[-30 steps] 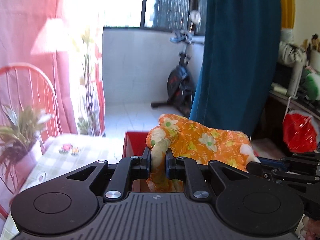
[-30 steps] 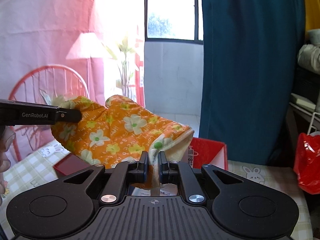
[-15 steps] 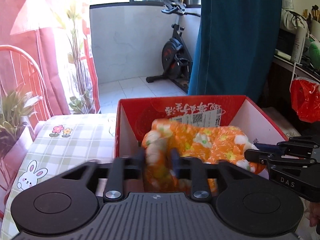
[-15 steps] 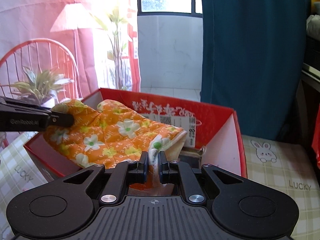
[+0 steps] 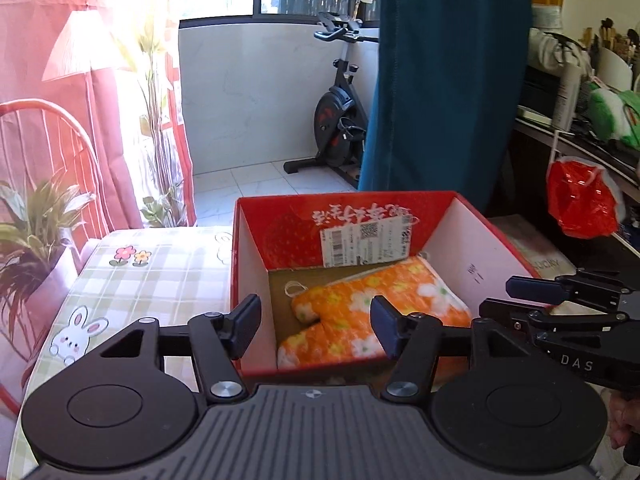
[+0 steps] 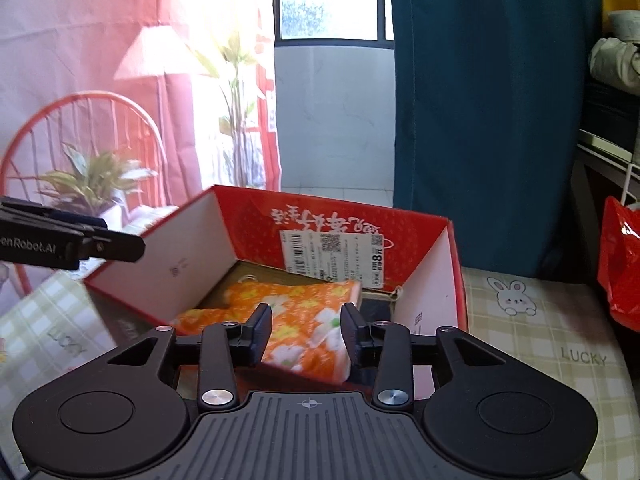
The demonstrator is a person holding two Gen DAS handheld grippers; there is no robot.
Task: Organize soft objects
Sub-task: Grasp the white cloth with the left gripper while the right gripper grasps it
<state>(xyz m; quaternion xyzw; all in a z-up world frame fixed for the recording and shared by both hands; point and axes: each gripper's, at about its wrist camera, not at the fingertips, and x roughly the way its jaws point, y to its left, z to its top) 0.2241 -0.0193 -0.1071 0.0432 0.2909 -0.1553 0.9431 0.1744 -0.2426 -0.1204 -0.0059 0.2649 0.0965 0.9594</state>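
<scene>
An orange oven mitt with white flowers [image 5: 372, 304] lies flat on the bottom of an open red cardboard box [image 5: 248, 264] on the table. It also shows in the right wrist view [image 6: 304, 320], inside the box [image 6: 452, 280]. My left gripper [image 5: 316, 326] is open and empty, just above the box's near left corner. My right gripper [image 6: 306, 330] is open and empty, above the box's near edge with the mitt below it. The right gripper shows at the right of the left wrist view [image 5: 560, 300]; the left gripper shows at the left of the right wrist view [image 6: 80, 244].
The table has a checked cloth with rabbit prints [image 5: 152, 276]. A potted plant [image 5: 36, 232] and a red chair [image 6: 92, 132] stand left. A red plastic bag [image 5: 580, 204] hangs right. An exercise bike [image 5: 340, 120] and a blue curtain [image 5: 448, 80] are behind.
Both grippers lowered the mitt into the box, then opened and let it go. The mitt now lies on the box floor and both grippers have drawn back a little.
</scene>
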